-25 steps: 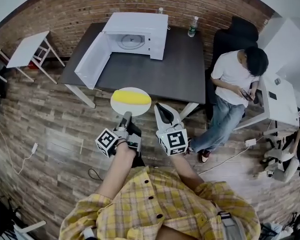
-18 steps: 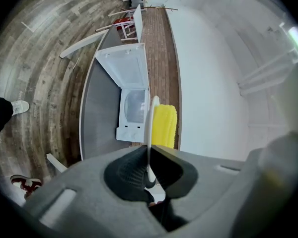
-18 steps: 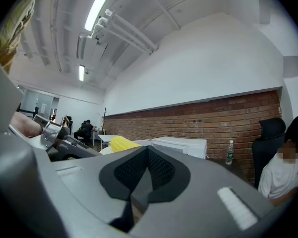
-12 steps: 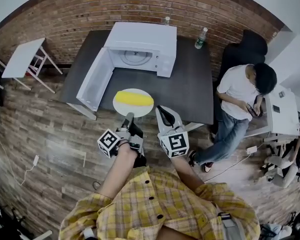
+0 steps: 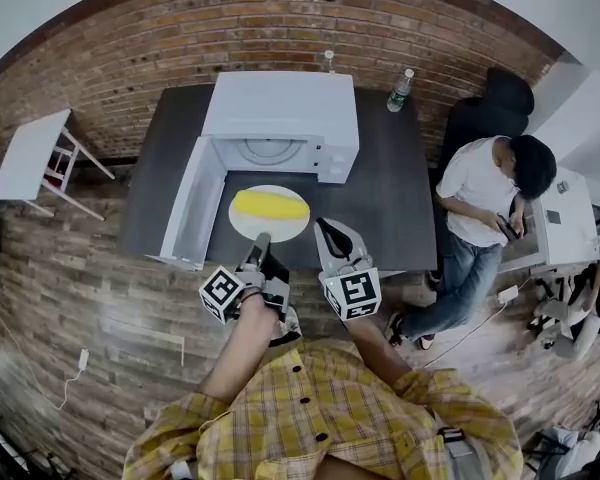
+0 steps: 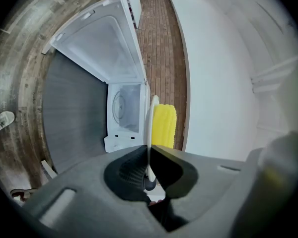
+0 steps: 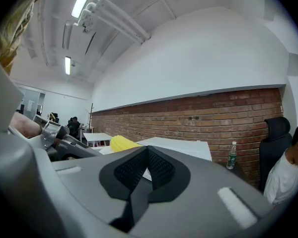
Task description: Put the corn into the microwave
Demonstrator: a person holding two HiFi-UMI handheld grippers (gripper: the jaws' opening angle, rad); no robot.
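The left gripper (image 5: 259, 241) is clamped on the near rim of the round white plate (image 5: 242, 226). The plate carries the yellow corn cob (image 5: 269, 205) over the dark desk (image 5: 385, 183), before the open white microwave (image 5: 280, 108). The right gripper (image 5: 330, 234) is closed and empty. The cob looks light and likely to roll, so the plate's rim is the best place to hold.

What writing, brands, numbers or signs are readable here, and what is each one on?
None can be read.
Marker cubes: black-and-white square patterns, not words.
Bottle: the label is too small to read.
Microwave: no brand or print can be made out.
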